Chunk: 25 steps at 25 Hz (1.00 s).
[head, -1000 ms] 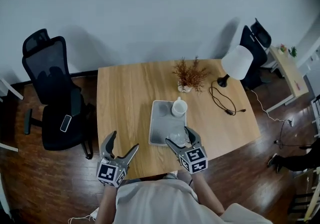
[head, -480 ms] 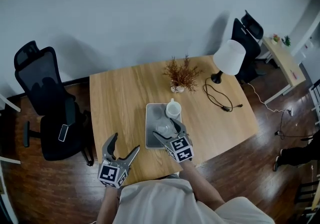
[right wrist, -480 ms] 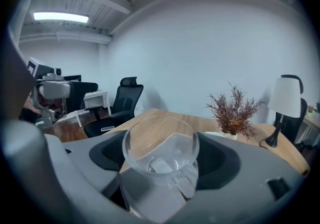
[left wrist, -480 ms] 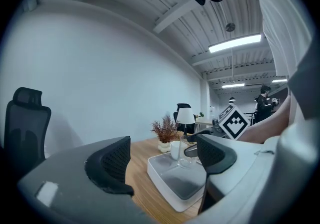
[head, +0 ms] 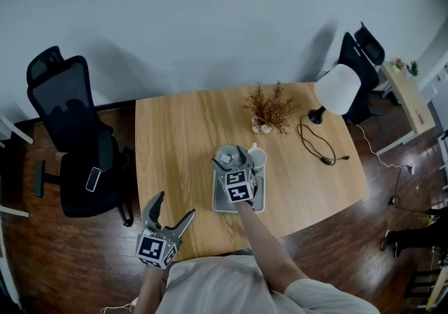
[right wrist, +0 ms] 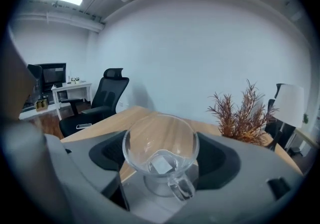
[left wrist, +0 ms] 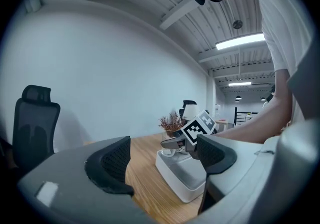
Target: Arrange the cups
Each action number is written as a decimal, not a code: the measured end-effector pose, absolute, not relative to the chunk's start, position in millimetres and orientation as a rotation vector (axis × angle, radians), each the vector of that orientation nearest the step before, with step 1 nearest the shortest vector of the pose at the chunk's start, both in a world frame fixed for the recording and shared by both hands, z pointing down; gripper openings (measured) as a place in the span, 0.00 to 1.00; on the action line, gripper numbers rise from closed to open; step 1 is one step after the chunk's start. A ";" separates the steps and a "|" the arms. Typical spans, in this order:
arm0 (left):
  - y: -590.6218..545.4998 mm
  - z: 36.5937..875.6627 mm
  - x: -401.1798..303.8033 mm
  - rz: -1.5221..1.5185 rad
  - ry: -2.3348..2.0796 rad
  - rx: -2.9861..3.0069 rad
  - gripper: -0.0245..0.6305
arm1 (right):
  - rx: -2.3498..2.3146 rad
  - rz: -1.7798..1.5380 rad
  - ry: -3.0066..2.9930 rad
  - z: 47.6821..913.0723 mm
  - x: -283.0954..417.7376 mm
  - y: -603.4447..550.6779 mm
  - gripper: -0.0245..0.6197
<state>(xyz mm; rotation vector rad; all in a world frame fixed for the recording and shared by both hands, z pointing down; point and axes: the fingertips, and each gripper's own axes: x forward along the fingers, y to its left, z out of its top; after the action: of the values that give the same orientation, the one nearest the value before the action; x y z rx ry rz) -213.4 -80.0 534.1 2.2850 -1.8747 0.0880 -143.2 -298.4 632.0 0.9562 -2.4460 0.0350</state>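
A clear glass cup (right wrist: 160, 155) with a handle sits between the pads of my right gripper (right wrist: 162, 157), which is shut on it. In the head view my right gripper (head: 228, 159) holds the glass cup (head: 225, 157) over the far left part of the grey tray (head: 218, 203). A white cup (head: 257, 157) stands on the tray's far right corner, just right of the glass. My left gripper (head: 170, 213) hangs open at the table's near edge, left of the tray, with nothing between its jaws. In the left gripper view, my left gripper (left wrist: 162, 160) faces the tray (left wrist: 182, 183).
A dried plant in a small vase (head: 269, 111) stands beyond the tray. A white lamp (head: 334, 89) and its black cable (head: 315, 145) lie at the table's right. A black office chair (head: 73, 145) with a phone (head: 92, 179) on its seat is left of the table.
My right gripper has carried the glass cup from the tray's near end to its far left part, beside the white cup. The left gripper has hardly moved.
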 end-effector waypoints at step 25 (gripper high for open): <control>-79.7 523.5 -201.0 0.031 -1.875 2.327 0.67 | 1.002 -0.004 -2.729 541.8 -86.1 -224.9 0.75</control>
<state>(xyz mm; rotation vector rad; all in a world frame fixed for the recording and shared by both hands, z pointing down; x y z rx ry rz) -201.0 -79.7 523.5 2.3272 -1.8749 0.0307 -86.1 -224.9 541.8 1.0021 -2.7293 -0.0043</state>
